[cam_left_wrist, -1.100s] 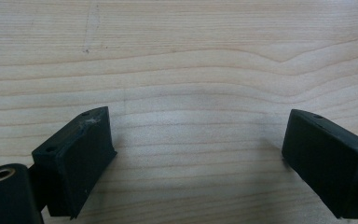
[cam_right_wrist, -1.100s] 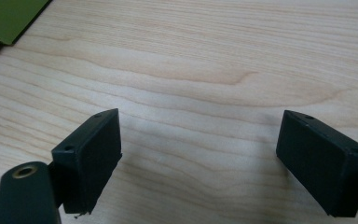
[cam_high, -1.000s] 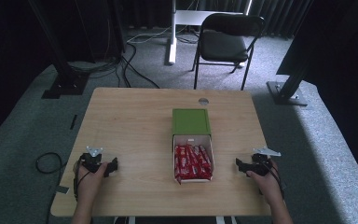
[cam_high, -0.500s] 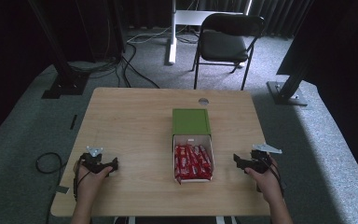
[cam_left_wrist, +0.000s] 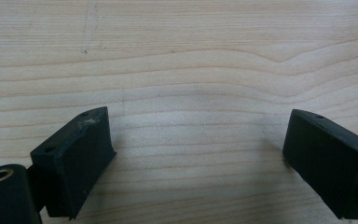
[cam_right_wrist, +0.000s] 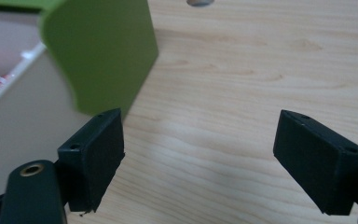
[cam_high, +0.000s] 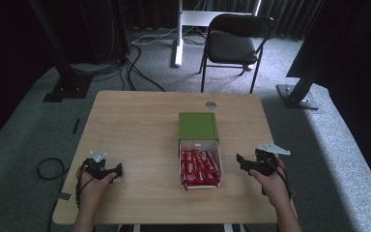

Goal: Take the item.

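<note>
While both grippers sit idle near the front edge, the table carries one thing that matters: the box, just right of centre and toward the person's side, between the two hands. Its green lid lies at the far end, seemingly slid or folded back, and the white tray in front of it is packed with red bars lying side by side.

Judging from this layout, the step in hand is the first approach to the box, and the right gripper is the natural one to lead, since it is near the tray's right wall while the left gripper is well apart from it. To do it well, I would bring the right gripper in from the side and above, not sweeping across the table, since a bump on the light cardboard wall would likely shove the whole box. The left gripper could steady the opposite wall.

Right gripper: jaws wide apart, nothing between them but bare wood; the green lid stands just beyond its left jaw, not touched as far as I can tell. Left gripper: jaws equally wide, empty, low over plain tabletop.
</note>
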`<state>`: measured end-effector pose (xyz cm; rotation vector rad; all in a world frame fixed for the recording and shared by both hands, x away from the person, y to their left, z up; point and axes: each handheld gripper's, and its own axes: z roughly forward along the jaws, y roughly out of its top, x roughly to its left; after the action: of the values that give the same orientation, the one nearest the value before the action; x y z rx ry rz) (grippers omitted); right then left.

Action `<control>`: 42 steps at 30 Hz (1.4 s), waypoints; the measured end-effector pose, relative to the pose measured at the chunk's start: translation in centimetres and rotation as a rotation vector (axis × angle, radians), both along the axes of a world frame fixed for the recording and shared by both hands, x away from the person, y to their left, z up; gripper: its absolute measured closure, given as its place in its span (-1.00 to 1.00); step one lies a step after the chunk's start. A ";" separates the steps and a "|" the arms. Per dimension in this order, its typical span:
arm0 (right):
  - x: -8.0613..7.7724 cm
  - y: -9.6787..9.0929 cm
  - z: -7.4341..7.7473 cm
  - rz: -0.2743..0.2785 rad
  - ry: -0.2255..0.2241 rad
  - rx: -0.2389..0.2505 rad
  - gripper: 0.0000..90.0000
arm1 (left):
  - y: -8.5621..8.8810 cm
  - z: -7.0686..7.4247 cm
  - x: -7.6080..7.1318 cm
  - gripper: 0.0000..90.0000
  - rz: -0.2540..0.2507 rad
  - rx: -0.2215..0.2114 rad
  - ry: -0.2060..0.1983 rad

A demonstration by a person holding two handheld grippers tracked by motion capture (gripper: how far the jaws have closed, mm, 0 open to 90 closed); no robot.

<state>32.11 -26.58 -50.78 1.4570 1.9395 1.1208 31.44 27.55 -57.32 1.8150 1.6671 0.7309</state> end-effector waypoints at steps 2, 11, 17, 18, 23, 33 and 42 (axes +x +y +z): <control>-0.1 0.2 0.2 0.003 -0.006 0.003 -0.65 | 0.0 0.0 0.0 -0.80 0.000 0.000 0.000; -0.8 2.3 2.3 0.074 -0.050 0.010 -0.65 | 0.0 0.0 0.0 -0.80 0.000 0.000 0.000; -1.2 3.8 3.4 0.116 -0.064 0.019 -0.65 | 0.0 0.0 0.0 -0.80 0.000 0.000 0.000; -1.2 4.0 3.5 0.122 -0.063 0.020 -0.65 | 0.0 0.0 0.0 -0.80 0.000 0.000 0.000; -1.3 5.2 4.0 0.156 -0.065 0.021 -0.65 | 0.0 0.0 0.0 -0.80 0.000 0.000 0.001; -1.6 7.5 4.7 0.218 -0.073 0.041 -0.65 | 0.0 0.0 0.0 -0.80 0.000 0.000 0.001; -2.1 9.5 4.9 0.276 -0.078 0.053 -0.64 | 0.0 0.0 0.0 -0.80 0.000 0.000 0.000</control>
<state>29.99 -17.08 -45.92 1.1765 2.1148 1.3367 31.44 27.55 -57.32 1.8153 1.6673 0.7305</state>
